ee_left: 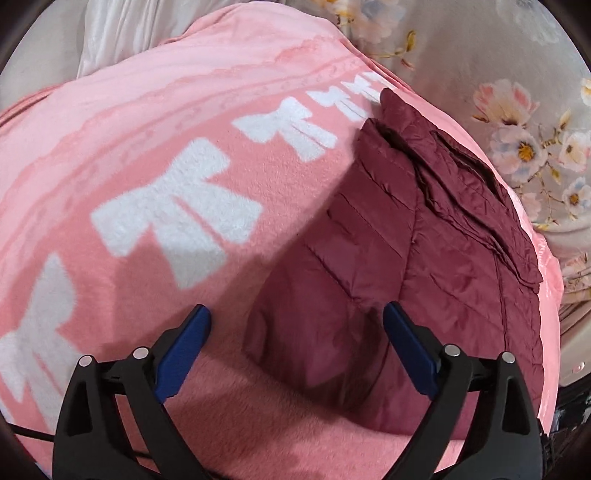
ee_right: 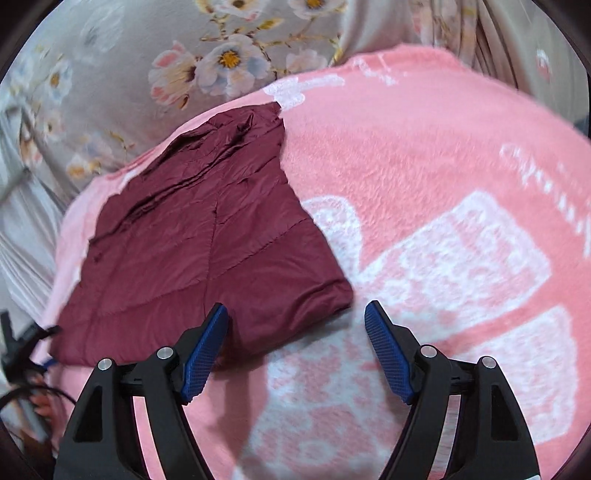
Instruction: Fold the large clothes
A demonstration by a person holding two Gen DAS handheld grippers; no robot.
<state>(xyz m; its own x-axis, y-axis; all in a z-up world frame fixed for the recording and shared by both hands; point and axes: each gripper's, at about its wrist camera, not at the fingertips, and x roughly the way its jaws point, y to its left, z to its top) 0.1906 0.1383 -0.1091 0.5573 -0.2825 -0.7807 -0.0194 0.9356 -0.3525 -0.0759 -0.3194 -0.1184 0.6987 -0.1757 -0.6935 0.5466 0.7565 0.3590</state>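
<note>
A dark red quilted jacket point(ee_left: 399, 258) lies folded into a compact block on a pink fleece blanket point(ee_left: 147, 110) with white bow shapes. My left gripper point(ee_left: 297, 319) hovers open over the jacket's near left corner, and its blue pads grip nothing. In the right wrist view the same jacket point(ee_right: 207, 236) lies left of centre on the blanket point(ee_right: 424, 147). There my right gripper point(ee_right: 295, 315) stands open above the jacket's near right corner, with no cloth pinched between its pads.
Grey bedding printed with flowers point(ee_left: 517, 147) lies beyond the blanket, and the floral bedding point(ee_right: 147, 66) shows in the right view too. White cloth point(ee_left: 122, 33) is bunched at the far left. Black cables point(ee_right: 22, 369) hang off the blanket's left edge.
</note>
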